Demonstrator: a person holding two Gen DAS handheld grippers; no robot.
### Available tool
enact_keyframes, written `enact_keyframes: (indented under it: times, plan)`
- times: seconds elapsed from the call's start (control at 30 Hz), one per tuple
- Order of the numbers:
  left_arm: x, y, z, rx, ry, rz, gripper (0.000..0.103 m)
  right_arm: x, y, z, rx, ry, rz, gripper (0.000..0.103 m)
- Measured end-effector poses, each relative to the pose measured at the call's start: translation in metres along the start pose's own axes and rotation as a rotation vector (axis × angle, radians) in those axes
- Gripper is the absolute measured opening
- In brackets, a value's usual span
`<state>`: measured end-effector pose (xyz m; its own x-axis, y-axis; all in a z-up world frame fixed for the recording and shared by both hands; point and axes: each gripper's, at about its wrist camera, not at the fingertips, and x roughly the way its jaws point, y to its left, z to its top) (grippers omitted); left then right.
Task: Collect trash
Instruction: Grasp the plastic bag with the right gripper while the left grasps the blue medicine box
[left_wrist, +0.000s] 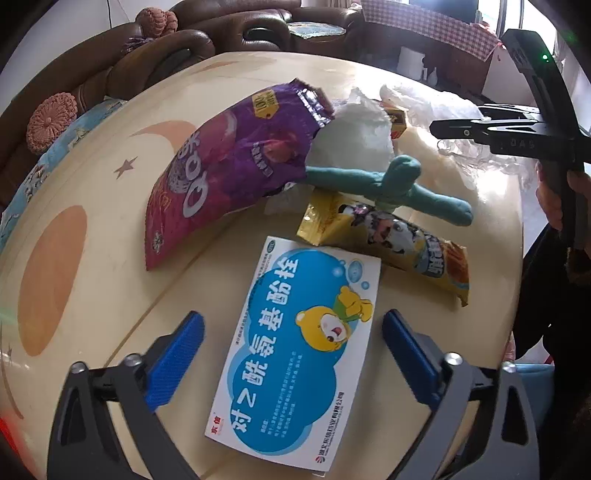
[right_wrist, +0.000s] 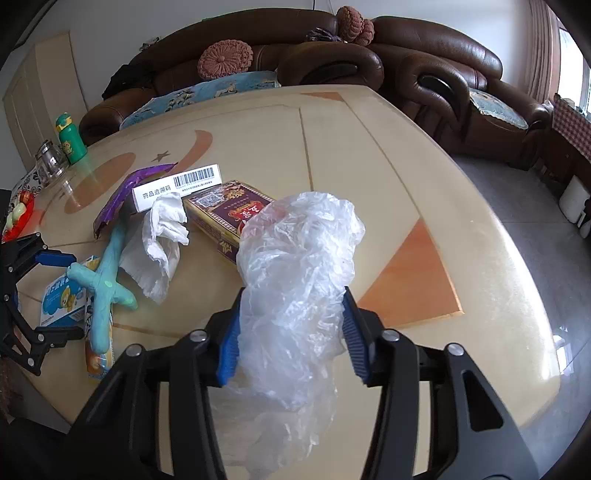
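A blue-and-white medicine box (left_wrist: 295, 343) with a cartoon bear lies flat on the cream table (left_wrist: 92, 295). My left gripper (left_wrist: 293, 319) straddles it, open, its blue pads (left_wrist: 177, 362) off the box sides. Behind the box lie a yellow snack wrapper (left_wrist: 388, 240), a purple snack bag (left_wrist: 229, 173), a teal clay figure (left_wrist: 388, 181) and a crumpled tissue (left_wrist: 354, 133). My right gripper (right_wrist: 293, 295) is shut on a crumpled clear plastic bag (right_wrist: 295, 266), which bulges above and below the pads. Behind the bag lie a dark red carton (right_wrist: 225, 210) and a white barcode box (right_wrist: 177, 186).
A green bottle (right_wrist: 68, 138), a glass jar (right_wrist: 50, 162) and a red plate of fruit (right_wrist: 18, 214) stand at the table's far left. Brown leather sofas (right_wrist: 424, 66) run along the far side. The table's right edge drops to grey floor (right_wrist: 517, 192).
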<state>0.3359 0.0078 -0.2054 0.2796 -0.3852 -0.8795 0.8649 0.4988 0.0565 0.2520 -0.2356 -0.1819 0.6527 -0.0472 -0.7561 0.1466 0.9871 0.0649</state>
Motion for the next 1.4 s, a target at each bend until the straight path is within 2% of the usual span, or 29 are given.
enact_keyframes:
  times: [0.03,0.13,0.27,0.37,0.7,1.13,1.4]
  plan:
    - [-0.001,-0.001,0.001,0.007,-0.004,-0.008,0.078,-0.001,0.0,0.0,-0.001,-0.002,0.001,0.042]
    - [-0.002,-0.009,0.003,0.034,-0.011,-0.008,0.068,-0.001,0.002,-0.002,-0.01,0.002,-0.006,0.037]
    - [-0.004,-0.016,0.005,0.027,-0.005,-0.001,0.066,-0.003,0.008,-0.004,-0.027,-0.001,-0.009,0.034]
    - [-0.006,-0.023,0.004,0.043,-0.011,0.033,0.065,-0.006,0.01,-0.004,-0.035,-0.008,-0.011,0.033]
    - [-0.044,-0.022,-0.003,-0.037,-0.108,0.095,0.064,-0.017,0.006,-0.004,-0.029,-0.041,-0.012,0.025]
    - [-0.079,-0.043,-0.004,-0.053,-0.171,0.135,0.064,-0.039,0.016,0.001,-0.065,-0.107,-0.022,0.022]
    - [-0.109,-0.053,-0.002,-0.042,-0.206,0.154,0.064,-0.072,0.028,0.005,-0.098,-0.175,-0.028,0.022]
